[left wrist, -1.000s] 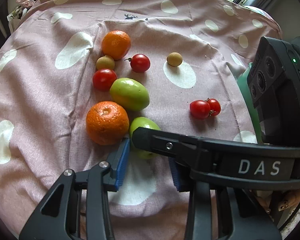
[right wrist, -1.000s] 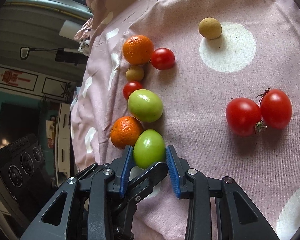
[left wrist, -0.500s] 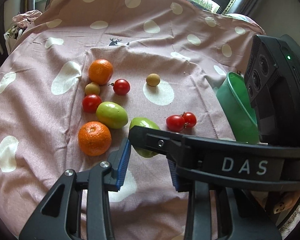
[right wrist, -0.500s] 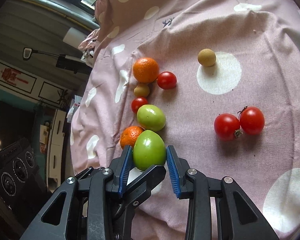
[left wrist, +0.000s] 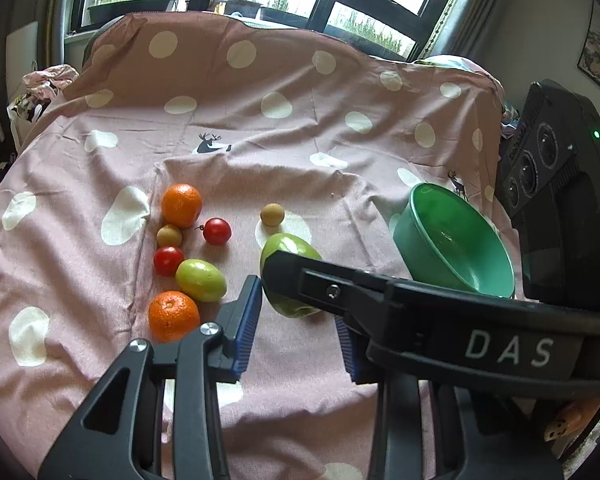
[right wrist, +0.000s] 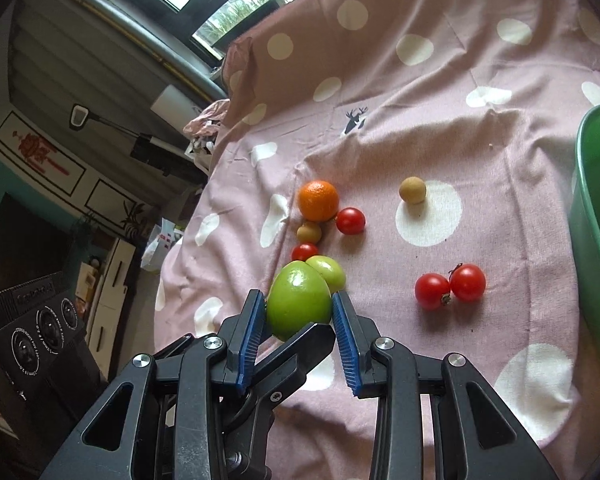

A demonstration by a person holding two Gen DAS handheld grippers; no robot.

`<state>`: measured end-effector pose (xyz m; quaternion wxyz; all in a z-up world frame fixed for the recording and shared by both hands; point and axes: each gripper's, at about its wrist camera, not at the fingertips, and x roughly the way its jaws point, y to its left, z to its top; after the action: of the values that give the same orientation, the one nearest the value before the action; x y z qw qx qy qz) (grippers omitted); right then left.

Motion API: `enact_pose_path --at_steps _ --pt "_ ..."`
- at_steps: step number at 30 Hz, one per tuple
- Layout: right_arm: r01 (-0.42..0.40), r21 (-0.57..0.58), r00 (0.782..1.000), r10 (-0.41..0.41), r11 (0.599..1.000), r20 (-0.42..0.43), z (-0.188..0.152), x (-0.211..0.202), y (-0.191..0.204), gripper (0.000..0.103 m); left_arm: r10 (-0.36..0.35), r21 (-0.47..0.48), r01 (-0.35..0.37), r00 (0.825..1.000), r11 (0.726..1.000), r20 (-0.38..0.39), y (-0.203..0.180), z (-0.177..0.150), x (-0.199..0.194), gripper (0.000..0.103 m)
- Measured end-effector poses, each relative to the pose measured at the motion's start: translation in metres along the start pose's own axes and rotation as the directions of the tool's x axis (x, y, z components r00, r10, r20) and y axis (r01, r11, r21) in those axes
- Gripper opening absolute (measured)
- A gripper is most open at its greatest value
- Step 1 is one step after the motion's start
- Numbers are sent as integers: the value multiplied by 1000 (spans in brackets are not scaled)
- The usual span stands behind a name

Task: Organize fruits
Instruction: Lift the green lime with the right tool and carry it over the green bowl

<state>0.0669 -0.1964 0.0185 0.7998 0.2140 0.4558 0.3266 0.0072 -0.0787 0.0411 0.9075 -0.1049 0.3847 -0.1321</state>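
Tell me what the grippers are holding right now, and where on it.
The right gripper holds a large green oval fruit, blue pads pressing its two opposite sides. The left gripper holds nothing I can see.

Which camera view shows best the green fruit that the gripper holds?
The right wrist view: the green fruit sits unobstructed between the right gripper pads. In the left wrist view, the same fruit is partly hidden behind the right gripper's finger.

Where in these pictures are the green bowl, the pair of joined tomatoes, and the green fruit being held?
green bowl [left wrist: 480, 236]: left wrist view, on its inner wall.
pair of tomatoes [right wrist: 432, 290]: right wrist view, on the left tomato's skin.
green fruit [right wrist: 298, 298]: right wrist view, on its front, between the blue pads.
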Motion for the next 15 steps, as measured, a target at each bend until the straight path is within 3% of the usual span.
enact_pose_path --at_steps 15 --pt "7 -4 991 -7 1000 137 5 -48 -2 37 -27 77 21 997 997 77 -40 17 -14 34"
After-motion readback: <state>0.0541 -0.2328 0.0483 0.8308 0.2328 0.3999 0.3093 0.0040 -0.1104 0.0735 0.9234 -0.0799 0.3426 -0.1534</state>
